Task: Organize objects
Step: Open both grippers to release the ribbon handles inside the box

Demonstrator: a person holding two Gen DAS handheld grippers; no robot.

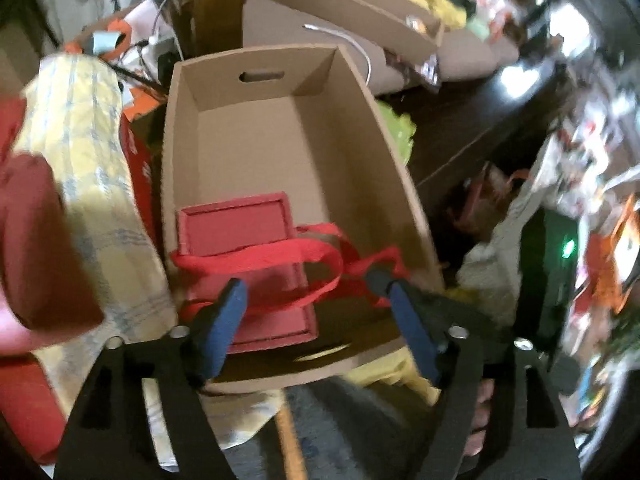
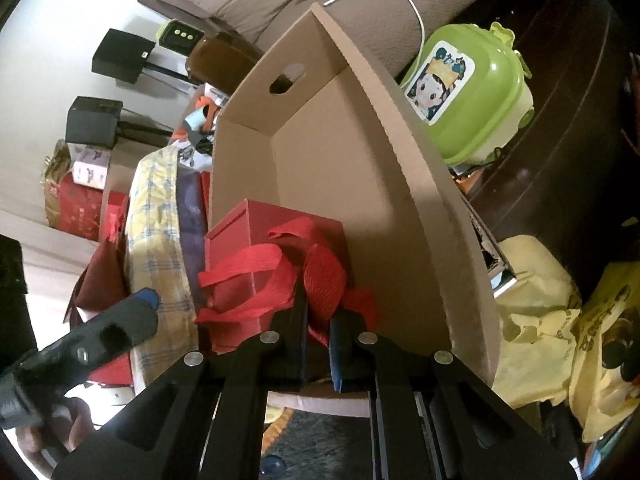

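below, red bag (image 1: 256, 248) between parted left tongs (image 1: 316, 308)

The cardboard box (image 1: 280, 128) is plain brown corrugated board, matt and smooth inside. The red gift bag (image 2: 260, 240) in it looks like stiff matt paper, and its handles (image 1: 280, 256) are flat woven red ribbon with a visible weave. Beside the box, a yellow checked cloth (image 1: 84, 128) looks soft and rumpled. The green lunch box (image 2: 476, 88) is glossy plastic with a printed sticker. Both grippers are matt black plastic with silver metal pins and blue rubbery pads (image 1: 224, 320).
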